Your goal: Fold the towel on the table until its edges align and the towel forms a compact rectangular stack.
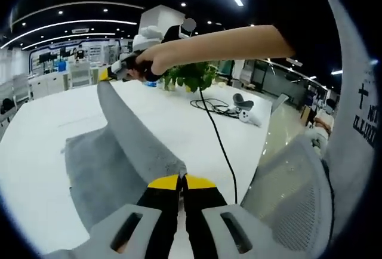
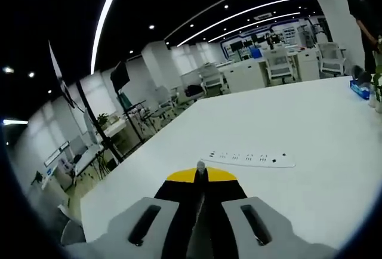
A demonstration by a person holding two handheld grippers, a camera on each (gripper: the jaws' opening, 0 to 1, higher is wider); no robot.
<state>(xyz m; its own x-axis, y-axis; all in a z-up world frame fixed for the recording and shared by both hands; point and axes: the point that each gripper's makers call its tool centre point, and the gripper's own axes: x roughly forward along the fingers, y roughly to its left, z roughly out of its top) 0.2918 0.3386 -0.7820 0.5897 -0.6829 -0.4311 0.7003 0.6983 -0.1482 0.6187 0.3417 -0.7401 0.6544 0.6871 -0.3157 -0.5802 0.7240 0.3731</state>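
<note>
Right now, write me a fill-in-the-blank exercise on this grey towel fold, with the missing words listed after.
1. The left gripper is shut on the edge of the grey cloth ___.
2. The stretched towel edge runs up to the right gripper, held in a person's ___.
3. In the right gripper view, a long white ___ lies on the white table.
4. A black ___ trails across the table past the green plant.

Missing words: towel; hand; power strip; cable

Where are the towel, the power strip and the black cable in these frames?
towel (image 1: 101,169): left gripper view, on the grey part lying on the table.
power strip (image 2: 250,159): right gripper view, on its white top face.
black cable (image 1: 222,148): left gripper view, mid-run across the table.
</note>
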